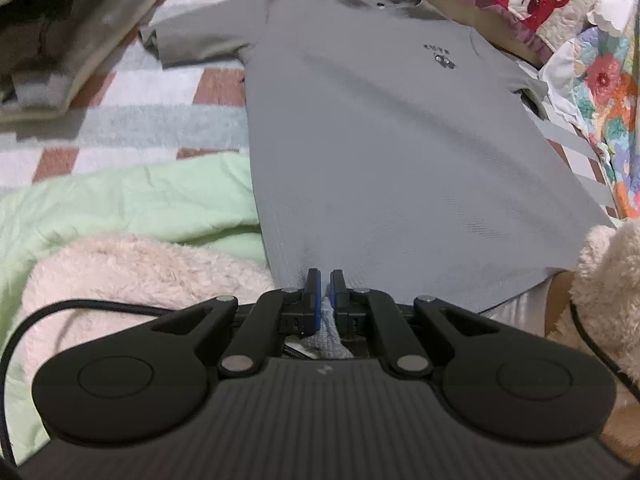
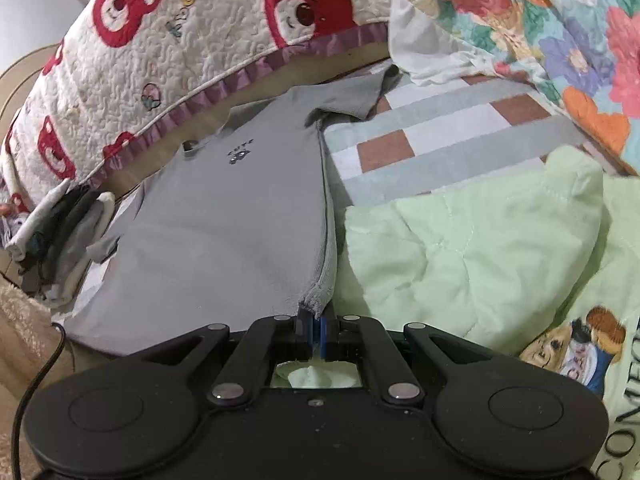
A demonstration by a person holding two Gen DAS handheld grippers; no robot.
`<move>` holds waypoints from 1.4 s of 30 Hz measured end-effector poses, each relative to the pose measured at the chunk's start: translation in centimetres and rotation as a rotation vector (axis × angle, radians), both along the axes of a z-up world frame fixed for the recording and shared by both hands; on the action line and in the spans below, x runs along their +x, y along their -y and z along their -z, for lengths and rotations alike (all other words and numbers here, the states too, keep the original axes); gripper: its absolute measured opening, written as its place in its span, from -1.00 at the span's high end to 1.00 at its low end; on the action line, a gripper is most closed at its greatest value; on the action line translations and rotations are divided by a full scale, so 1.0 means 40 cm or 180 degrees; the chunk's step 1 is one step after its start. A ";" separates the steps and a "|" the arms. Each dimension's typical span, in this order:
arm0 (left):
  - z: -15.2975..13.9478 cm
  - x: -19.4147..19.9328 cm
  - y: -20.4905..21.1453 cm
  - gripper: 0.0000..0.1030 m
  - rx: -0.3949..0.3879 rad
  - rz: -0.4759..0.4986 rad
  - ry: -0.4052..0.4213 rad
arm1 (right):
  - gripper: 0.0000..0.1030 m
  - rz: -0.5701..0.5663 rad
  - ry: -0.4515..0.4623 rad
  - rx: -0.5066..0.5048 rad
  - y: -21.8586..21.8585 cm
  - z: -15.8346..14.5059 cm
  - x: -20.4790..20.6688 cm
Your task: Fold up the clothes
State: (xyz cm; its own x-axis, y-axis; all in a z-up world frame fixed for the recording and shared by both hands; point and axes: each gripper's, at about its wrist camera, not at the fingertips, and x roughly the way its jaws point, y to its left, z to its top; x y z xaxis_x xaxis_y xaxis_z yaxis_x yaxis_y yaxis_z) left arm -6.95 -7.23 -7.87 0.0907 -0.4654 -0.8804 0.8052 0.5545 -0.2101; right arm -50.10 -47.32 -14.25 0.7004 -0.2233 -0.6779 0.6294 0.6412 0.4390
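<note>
Both tools were clenched on the hem of the grey T-shirt (image 1: 360,140), left tool (image 1: 325,280) and right tool (image 2: 316,320) each at six o'clock, collar toward twelve on the checked bed (image 1: 160,92).

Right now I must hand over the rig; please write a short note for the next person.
Left hand-held gripper: shut on the bottom hem of the grey T-shirt.
Right hand-held gripper: shut on the hem corner of the same shirt, beside the green quilt.
The shirt lies face up on the checked bedsheet, collar away from you, both sleeves spread out.
Done: shirt laid out, hem gripped at two points.
Left: no fold is made yet. The whole fold remains.
A stack of other clothes sits by the shirt's sleeve.
</note>
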 end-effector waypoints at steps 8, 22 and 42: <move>-0.054 0.027 0.036 0.94 -0.0272 -0.0151 0.0382 | 0.91 -0.0232 0.0248 -0.0182 0.055 -0.054 0.049; -0.121 0.159 0.232 0.93 -0.0616 -0.0391 0.1313 | 0.90 -0.0464 0.0564 -0.0454 0.281 -0.148 0.355; 0.203 0.467 0.464 0.86 -0.0480 -0.0978 0.0770 | 0.76 -0.0117 -0.0414 0.0219 0.536 0.085 0.761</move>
State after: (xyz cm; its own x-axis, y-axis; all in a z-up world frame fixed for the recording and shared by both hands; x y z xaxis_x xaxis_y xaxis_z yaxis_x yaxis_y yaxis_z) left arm 11.73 -25.80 -15.98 0.4412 -0.5065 -0.7408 0.6432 0.7541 -0.1325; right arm -19.67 -68.78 -17.67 0.6125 -0.1490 -0.7763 0.6605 0.6359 0.3991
